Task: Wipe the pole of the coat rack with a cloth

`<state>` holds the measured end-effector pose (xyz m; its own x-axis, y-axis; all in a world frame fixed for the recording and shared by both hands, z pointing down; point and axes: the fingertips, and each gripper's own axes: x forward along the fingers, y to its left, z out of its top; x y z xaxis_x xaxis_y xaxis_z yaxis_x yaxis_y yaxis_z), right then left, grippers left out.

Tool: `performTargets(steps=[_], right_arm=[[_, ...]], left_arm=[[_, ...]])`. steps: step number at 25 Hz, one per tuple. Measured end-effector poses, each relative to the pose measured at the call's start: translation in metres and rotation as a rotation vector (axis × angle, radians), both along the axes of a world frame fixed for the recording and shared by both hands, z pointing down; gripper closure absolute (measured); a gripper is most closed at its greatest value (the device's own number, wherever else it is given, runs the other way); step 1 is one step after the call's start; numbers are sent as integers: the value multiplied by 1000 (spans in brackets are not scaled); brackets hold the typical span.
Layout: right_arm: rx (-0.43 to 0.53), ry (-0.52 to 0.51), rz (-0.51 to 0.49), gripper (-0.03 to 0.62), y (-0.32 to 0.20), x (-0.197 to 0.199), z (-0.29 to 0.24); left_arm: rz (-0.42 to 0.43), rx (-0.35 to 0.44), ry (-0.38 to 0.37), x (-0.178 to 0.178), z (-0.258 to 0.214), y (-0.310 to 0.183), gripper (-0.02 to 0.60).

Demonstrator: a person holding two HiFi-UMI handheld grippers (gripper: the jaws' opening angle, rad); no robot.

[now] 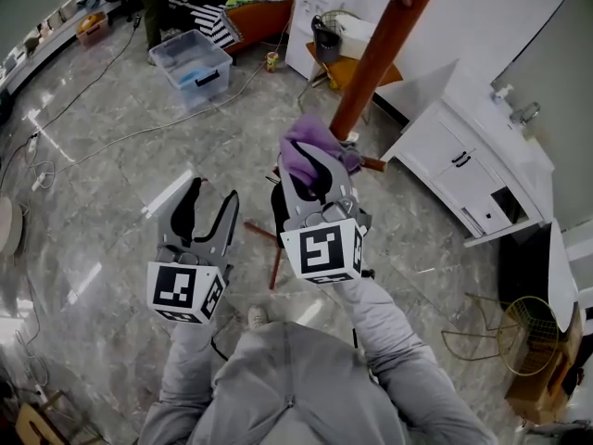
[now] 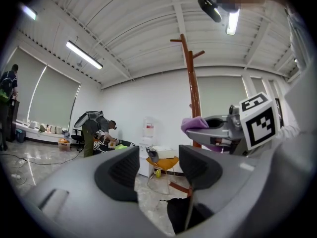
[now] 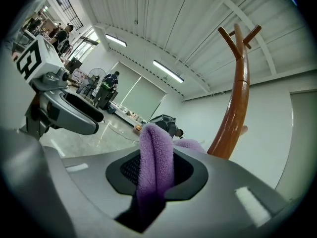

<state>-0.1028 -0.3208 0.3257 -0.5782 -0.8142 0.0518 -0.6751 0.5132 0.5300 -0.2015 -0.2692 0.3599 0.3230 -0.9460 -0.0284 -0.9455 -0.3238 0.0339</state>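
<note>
1. coat rack pole is standing upright, long axis vertical, pegs at top.
2. right tool is clamping purple cloth, just left of the pole.
3. left tool is hanging wide, empty, near-left.

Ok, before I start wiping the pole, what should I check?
1. Cloth held by the right gripper: ok, fingers shut on it.
2. Cloth sticks out past the fingers: ok.
3. Cloth touching the pole: cannot tell.
4. Left gripper empty and off to the side of the pole: ok, open.
5. Hooks at the top bare: ok.
</note>
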Motion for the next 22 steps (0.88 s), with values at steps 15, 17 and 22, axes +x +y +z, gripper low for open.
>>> performTargets(steps=[15, 17, 22], right_arm=[[-258, -212, -43, 525, 1, 17, 45], [-260, -207, -44, 524, 1, 18, 48], [-264, -207, -47, 524, 3, 19, 51]], left_arm=[[-1, -17, -5, 5, 5, 2, 313], [0, -17, -4, 6, 6, 2, 313], [4, -21, -5, 9, 7, 4, 314]])
